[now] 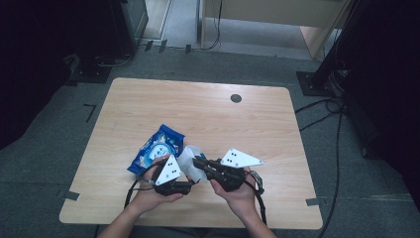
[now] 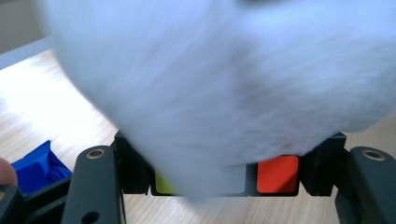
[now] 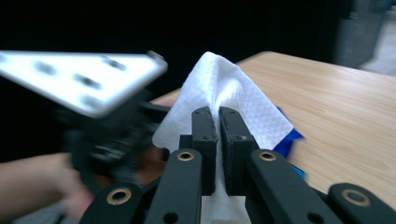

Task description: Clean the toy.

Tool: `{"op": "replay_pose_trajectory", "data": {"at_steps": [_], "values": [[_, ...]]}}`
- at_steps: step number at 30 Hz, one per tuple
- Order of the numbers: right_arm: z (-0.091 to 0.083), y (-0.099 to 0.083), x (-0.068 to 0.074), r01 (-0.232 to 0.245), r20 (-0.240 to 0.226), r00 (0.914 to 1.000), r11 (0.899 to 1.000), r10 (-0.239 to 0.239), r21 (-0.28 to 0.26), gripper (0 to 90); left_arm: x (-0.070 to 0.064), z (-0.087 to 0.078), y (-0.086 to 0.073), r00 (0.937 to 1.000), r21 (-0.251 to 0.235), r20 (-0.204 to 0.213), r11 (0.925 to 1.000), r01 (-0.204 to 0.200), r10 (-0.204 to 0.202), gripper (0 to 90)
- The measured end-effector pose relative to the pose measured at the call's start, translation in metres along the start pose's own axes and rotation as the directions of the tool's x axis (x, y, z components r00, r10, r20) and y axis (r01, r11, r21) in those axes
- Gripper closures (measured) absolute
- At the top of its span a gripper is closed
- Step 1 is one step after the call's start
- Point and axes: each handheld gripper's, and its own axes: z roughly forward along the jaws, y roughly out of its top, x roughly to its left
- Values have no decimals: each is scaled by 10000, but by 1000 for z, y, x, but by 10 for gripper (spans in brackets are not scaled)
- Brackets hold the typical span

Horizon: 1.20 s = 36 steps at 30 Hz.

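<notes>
With our right tool (image 3: 218,119) pinching the white wipe (image 3: 219,86) above the surface (image 1: 223,119) beside the blue packet (image 1: 156,148), and our left tool's (image 1: 190,184) state unclear behind it, a sharp tug could tear it.

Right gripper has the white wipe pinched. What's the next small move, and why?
Probably draw the right gripper slowly away from the blue packet. Its jaws are shut on the white wipe, which hangs above the table between both grippers. The left gripper looks open, with the wipe draped over it.
</notes>
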Motion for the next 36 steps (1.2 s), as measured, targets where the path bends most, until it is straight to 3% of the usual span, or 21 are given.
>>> {"op": "replay_pose_trajectory", "data": {"at_steps": [4,6,8,11,14,15,17,20,22,24,27,29,31,34,36], "values": [[0,-10,-17,-736,395,9965,9973,737,-29,866,3,-4,2,9999,-182,29,9998,123,-122,341],[-1,-14,-25,-644,1026,9927,9978,627,129,865,4,-6,2,9999,-272,72,9996,101,-100,341],[0,-19,-35,-500,1794,9829,9977,409,462,866,4,-7,2,9999,-323,90,9994,98,-95,341],[-2,-30,-53,-818,2725,9605,9933,566,821,867,6,-9,3,9998,-455,141,9989,152,-145,342],[-10,-29,-60,-1106,2849,9541,9927,927,472,867,6,-7,1,9999,-267,21,9996,113,-113,342],[-13,-26,-58,-1058,2732,9574,9940,939,292,867,7,-6,1,9999,-204,3,9997,114,-114,341],[-20,-16,-49,-1041,2195,9699,9944,1057,-191,867,6,-5,0,9999,-164,1,9998,122,-122,341],[-26,0,-27,-853,858,9920,9925,928,-881,865,4,-3,0,9999,-143,35,9998,104,-103,341],[-24,6,-12,-611,209,9978,9932,635,-994,865,3,-2,1,9999,-128,80,9999,72,-71,341],[-17,5,-3,-534,-149,9985,9955,524,-782,864,1,-2,1,9999,-170,118,9998,48,-46,342],[-7,-3,-3,-194,178,9996,9994,199,-283,863,0,-5,3,9999,-302,148,9995,-1,6,342],[-4,-10,-11,-558,229,9981,9981,564,-274,863,1,-6,3,9999,-243,89,9997,-83,85,342],[-3,-16,-21,-470,859,9952,9989,476,-95,864,3,-7,2,10000,-239,94,9997,-15,17,342],[-4,-25,-38,-724,1674,9836,9970,667,279,864,5,-8,2,10000,-342,68,9994,59,-57,341],[-7,-31,-52,-886,2417,9675,9947,736,515,864,7,-10,3,10000,-399,20,9992,81,-80,342]]}}
